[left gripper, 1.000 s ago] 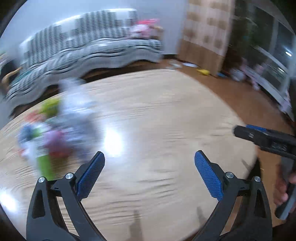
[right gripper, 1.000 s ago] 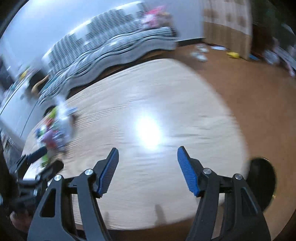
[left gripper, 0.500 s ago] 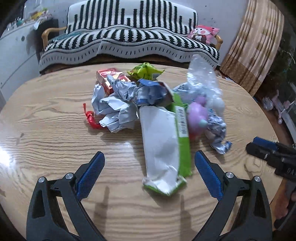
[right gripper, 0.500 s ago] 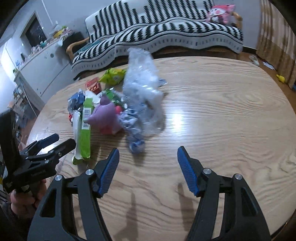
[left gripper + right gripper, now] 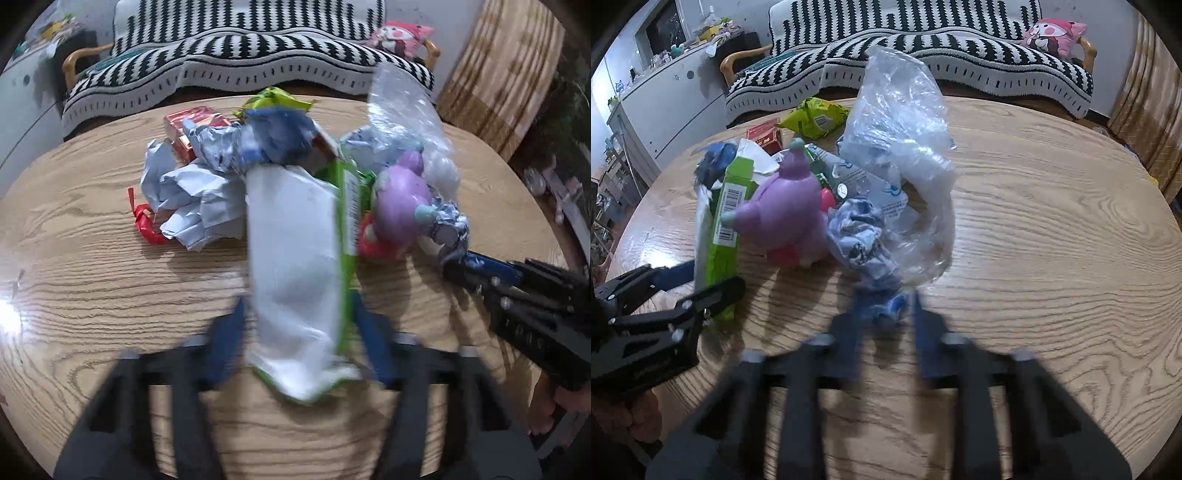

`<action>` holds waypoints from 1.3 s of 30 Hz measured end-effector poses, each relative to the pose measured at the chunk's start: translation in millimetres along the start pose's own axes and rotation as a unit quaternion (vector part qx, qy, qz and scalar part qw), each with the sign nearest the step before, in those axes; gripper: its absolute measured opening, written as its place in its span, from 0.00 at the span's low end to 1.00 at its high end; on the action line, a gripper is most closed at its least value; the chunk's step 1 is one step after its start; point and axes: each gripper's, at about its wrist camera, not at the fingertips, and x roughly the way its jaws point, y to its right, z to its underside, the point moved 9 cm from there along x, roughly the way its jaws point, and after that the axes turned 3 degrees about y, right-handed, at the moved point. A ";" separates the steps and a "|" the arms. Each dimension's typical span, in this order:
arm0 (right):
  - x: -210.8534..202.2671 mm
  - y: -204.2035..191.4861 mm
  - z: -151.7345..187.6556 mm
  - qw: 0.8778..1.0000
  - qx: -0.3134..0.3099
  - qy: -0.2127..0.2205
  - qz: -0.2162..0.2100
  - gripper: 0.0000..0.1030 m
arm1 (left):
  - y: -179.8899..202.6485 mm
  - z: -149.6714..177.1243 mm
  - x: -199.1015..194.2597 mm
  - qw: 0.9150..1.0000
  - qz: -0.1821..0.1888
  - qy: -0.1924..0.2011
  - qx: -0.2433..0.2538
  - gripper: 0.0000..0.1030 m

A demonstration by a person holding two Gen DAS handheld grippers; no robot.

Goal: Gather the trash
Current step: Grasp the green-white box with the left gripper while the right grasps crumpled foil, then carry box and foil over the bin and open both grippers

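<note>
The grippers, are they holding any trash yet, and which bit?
Left gripper straddles the green-and-white wrapper's near end. Right gripper straddles the blue-white crumpled wrapper's near tip. Blur hides any firm grip.

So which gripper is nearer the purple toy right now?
Right. The right gripper is at the crumpled blue wrapper touching the purple toy; the left gripper straddles the green-and-white bag's near end, farther from it.

Crumpled wrappers (image 5: 199, 195), a green-edged packet (image 5: 299, 280) and a clear bag (image 5: 905, 147) lie heaped together.
</note>
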 end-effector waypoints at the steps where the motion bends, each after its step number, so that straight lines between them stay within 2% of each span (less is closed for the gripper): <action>1: -3.6 0.7 -1.5 1.000 0.003 0.006 0.000 0.18 | 0.2 0.1 -3.4 1.000 -0.002 0.002 -0.002 0.38; 6: -30.4 6.3 -4.5 0.999 0.012 0.031 -0.007 0.18 | 2.4 -2.5 -28.8 1.000 0.006 0.018 -0.017 0.36; 13: -84.9 32.4 4.2 0.997 0.036 0.066 -0.024 0.17 | 9.8 -13.4 -70.5 0.998 0.002 0.067 -0.009 0.35; 19: -135.0 83.2 23.3 0.994 0.062 0.092 -0.003 0.17 | 51.8 -18.0 -82.2 0.996 0.024 0.082 0.012 0.35; 21: -147.0 102.4 30.6 0.993 0.073 0.096 0.006 0.17 | 75.4 -21.0 -80.4 0.996 0.035 0.083 0.026 0.35; 25: -178.6 167.0 57.3 0.988 0.112 0.102 0.042 0.17 | 132.7 -18.1 -80.5 0.992 0.066 0.086 0.058 0.35; 30: -215.2 243.8 97.2 0.977 0.162 0.110 0.087 0.18 | 229.3 -6.5 -80.3 0.983 0.121 0.085 0.108 0.35; 34: -245.2 313.3 143.8 0.963 0.206 0.110 0.133 0.17 | 315.3 13.0 -75.2 0.972 0.159 0.075 0.158 0.35; 39: -274.8 392.1 209.2 0.942 0.268 0.099 0.179 0.18 | 422.3 47.3 -61.5 0.951 0.218 0.051 0.212 0.35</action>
